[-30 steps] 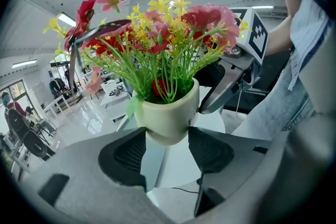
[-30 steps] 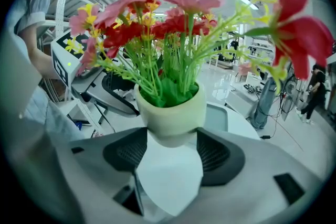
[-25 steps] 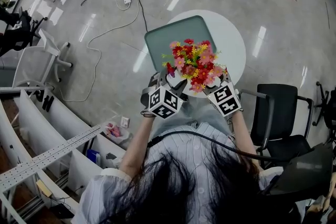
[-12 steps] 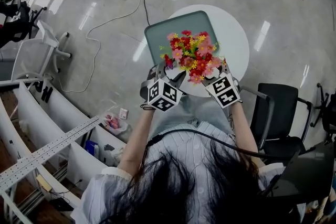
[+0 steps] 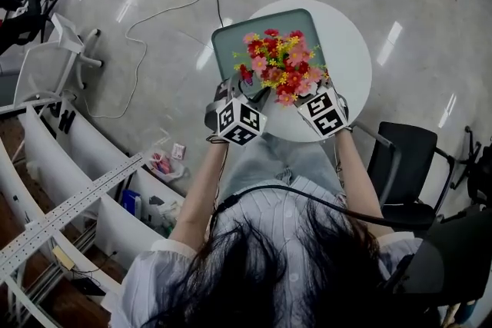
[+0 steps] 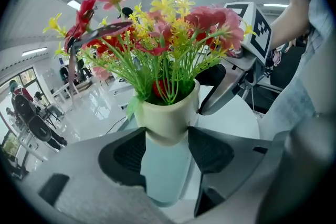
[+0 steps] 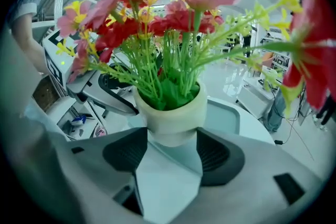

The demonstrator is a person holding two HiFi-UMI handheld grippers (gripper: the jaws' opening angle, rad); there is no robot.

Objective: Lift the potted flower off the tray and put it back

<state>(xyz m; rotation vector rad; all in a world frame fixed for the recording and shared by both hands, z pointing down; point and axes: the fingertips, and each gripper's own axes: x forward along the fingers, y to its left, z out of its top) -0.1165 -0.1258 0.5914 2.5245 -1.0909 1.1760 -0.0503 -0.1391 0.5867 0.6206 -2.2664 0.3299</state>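
Both grippers are clenched on the same pot, one from each side. Left gripper (image 6: 166,147) has its two dark pads pressed against the cream pot (image 6: 168,115) just under its rim, and my right gripper (image 7: 170,147) pinches the pot in the same way from the opposite side. From each gripper view I can see the other gripper across the pot, close behind the green stems. The potted flower (image 5: 278,65), a spread of red, pink and yellow blooms, is upright between the two marker cubes. It is over the near edge of the teal tray (image 5: 231,50), toward the tray's near right corner. Through both gripper views I see the pot's base with tray surface showing below it, so it looks raised off the tray, though I cannot be sure of the gap. The tray lies on the left part of the round white table (image 5: 350,50), and its left edge seems to reach past the table's rim. A black chair (image 5: 407,165) stands just beside the table's near right edge, and a cable (image 5: 154,11) trails over the floor to the left.
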